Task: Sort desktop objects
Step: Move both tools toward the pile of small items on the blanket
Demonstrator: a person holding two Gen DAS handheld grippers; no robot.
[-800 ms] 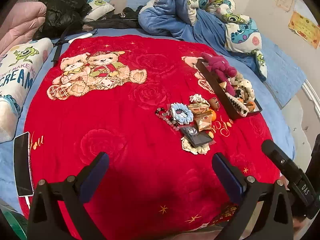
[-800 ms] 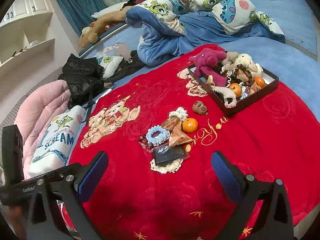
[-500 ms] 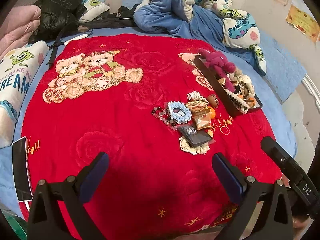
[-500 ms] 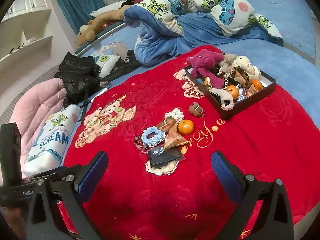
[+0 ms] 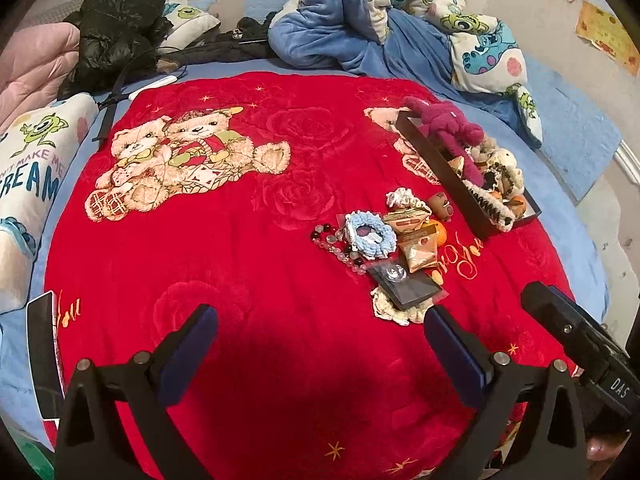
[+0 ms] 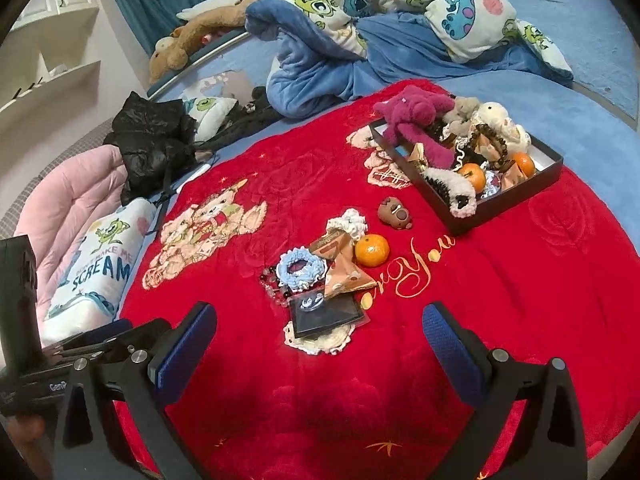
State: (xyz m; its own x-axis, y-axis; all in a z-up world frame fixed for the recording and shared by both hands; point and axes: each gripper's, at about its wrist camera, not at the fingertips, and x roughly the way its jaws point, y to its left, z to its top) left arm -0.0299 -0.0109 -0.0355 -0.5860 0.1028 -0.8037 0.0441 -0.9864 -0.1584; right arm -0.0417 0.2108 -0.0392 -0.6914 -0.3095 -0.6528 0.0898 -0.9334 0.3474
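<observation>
A heap of small items lies on the red blanket: a blue scrunchie, an orange, brown snack packets, a black card on a lace doily, a bead string and a brown bear figure. A black tray to the right holds a magenta plush, oranges and other trinkets. My left gripper is open over bare blanket, left of the heap. My right gripper is open, hovering just short of the doily.
A rumpled blue cartoon duvet lies at the far side. A black jacket, a pink quilt and a "SCREAM" pillow lie at the left. A phone rests at the blanket's left edge.
Both grippers have drifted a little; the heap and tray sit slightly lower and closer in the right wrist view. Both stay open and nothing was picked up.
</observation>
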